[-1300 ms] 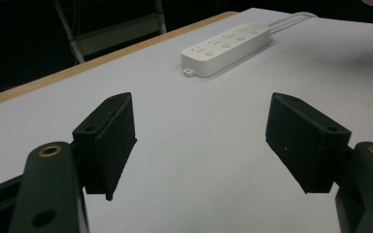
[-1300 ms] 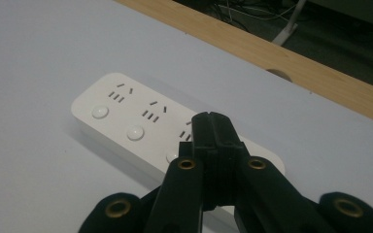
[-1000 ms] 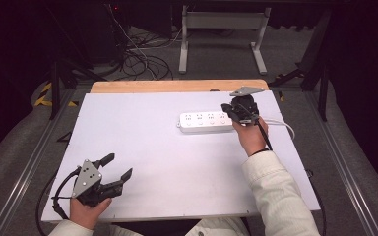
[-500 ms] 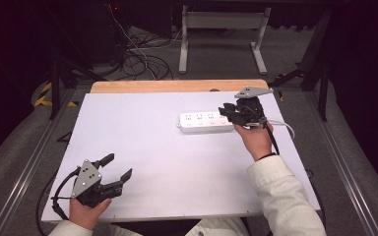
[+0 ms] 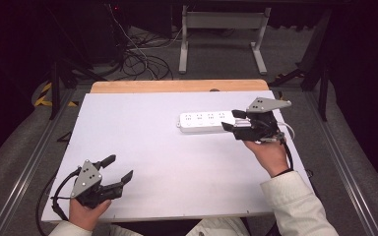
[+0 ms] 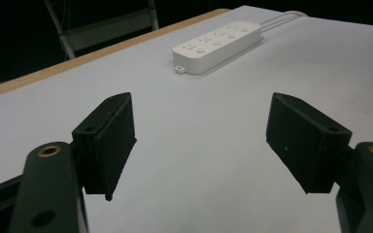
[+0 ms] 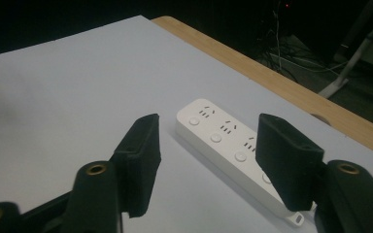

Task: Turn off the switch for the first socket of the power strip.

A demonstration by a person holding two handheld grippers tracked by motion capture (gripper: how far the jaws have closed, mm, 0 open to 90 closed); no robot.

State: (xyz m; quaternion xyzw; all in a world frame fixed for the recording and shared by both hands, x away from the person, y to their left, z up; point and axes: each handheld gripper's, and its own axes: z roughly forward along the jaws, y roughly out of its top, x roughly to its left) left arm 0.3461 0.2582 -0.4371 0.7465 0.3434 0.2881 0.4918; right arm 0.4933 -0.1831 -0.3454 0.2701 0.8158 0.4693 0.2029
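A white power strip (image 5: 203,121) with several sockets and buttons lies on the white table top (image 5: 177,162), right of centre. My right gripper (image 5: 231,121) hovers at the strip's right end. Its jaws have just been opening and stand apart with no pad pressing on anything. In the right gripper view the power strip (image 7: 222,136) runs beneath the right gripper (image 7: 209,143) and under its right-hand jaw. My left gripper (image 5: 119,167) rests near the front left corner, open and empty. The left gripper view has the power strip (image 6: 218,44) far beyond the left gripper (image 6: 201,138).
The strip's white cord (image 5: 289,129) trails off to the right behind my right hand. A wooden strip (image 5: 177,86) edges the table's far side. Black cables (image 5: 142,59) and a metal stand (image 5: 221,29) are on the floor beyond.
My right gripper has drawn back rightward and towards me off the strip's end, lifting a little, and its jaws have spread from shut to apart. The left gripper has stayed put.
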